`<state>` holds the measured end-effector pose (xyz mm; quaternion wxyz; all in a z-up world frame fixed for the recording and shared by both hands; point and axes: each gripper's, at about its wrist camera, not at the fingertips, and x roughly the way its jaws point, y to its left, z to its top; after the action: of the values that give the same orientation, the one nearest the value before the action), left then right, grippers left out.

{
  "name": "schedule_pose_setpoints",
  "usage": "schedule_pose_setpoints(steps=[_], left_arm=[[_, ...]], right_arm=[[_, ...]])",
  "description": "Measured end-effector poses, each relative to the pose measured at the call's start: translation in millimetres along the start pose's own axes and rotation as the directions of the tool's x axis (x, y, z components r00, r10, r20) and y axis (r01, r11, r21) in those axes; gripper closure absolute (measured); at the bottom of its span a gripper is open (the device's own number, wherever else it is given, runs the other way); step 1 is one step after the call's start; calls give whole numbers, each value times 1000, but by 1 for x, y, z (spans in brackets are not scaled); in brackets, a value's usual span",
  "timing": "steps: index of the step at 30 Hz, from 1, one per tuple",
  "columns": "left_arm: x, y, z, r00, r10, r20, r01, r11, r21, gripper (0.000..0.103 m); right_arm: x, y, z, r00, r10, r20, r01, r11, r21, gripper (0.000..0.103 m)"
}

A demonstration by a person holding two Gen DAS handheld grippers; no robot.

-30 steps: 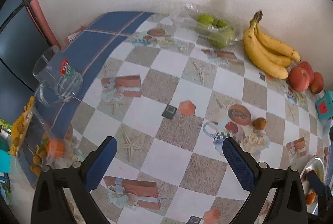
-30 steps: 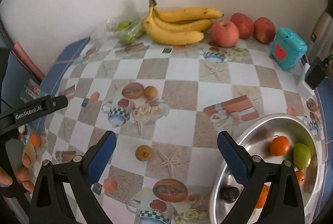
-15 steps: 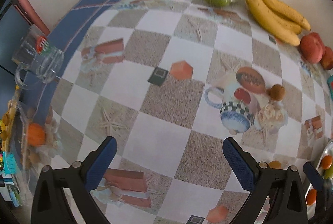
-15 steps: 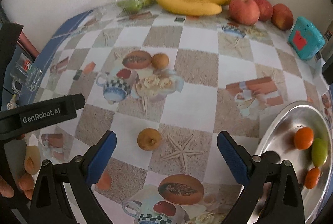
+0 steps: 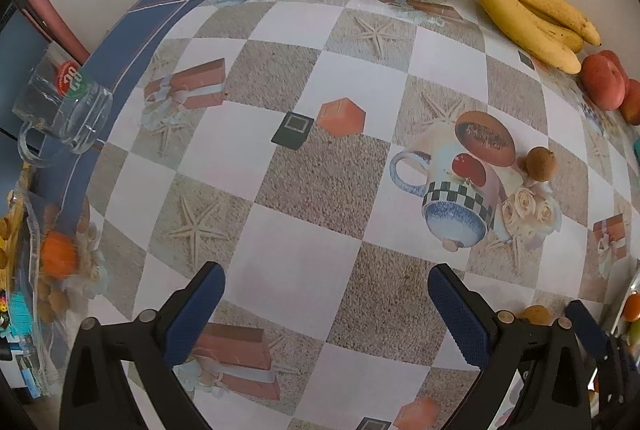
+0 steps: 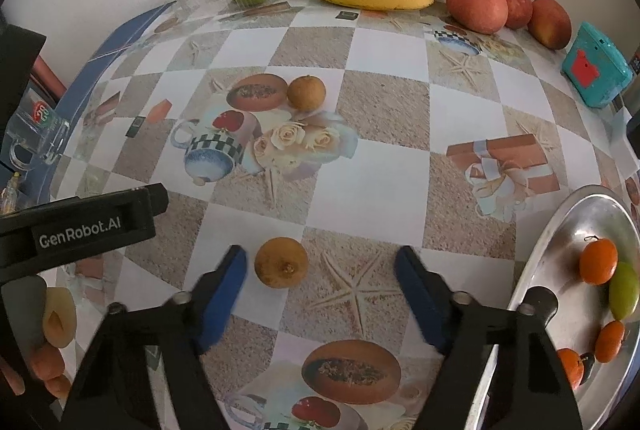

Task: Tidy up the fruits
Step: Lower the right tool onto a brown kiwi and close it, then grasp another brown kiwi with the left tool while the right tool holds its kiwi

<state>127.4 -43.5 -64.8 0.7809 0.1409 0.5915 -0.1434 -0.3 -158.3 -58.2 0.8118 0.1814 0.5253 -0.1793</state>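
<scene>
R tool (image 6: 320, 274) had just been narrowing, half-wide, empty; small round brown fruit (image 6: 281, 262) lay between fingers, hugging left one.

Left black two-finger gripper with blue pads (image 5: 326, 306) points steeply down, jaws wide apart — nothing between them; right black blue-padded gripper (image 6: 320, 284) likewise tilted down, jaws just been closing, pads gripping nothing.

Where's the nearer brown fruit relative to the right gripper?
In the right wrist view, the brown fruit lies on the tablecloth between the right gripper fingers, near its left finger, untouched.
</scene>
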Motion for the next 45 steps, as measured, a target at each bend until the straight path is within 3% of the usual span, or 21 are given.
schedule_pose_setpoints(steps=[16,26,35,45], left_arm=[[-14,3,7,1000,-12,21,12,1000,-1,0],[-30,0,11,998,-31,47,31,1000,-2,1],[-42,0,7,994,-71,82,72,997,-17,1],[-50,-11,11,988,-95,119,99,995,-23,4]], right_arm=[[-4,7,2,996,84,6,-84,996,-7,75],[-9,8,5,994,110,16,-110,994,-2,75],[-28,-2,11,995,86,50,-86,996,12,75],[-46,-33,19,992,92,82,-99,990,96,75]])
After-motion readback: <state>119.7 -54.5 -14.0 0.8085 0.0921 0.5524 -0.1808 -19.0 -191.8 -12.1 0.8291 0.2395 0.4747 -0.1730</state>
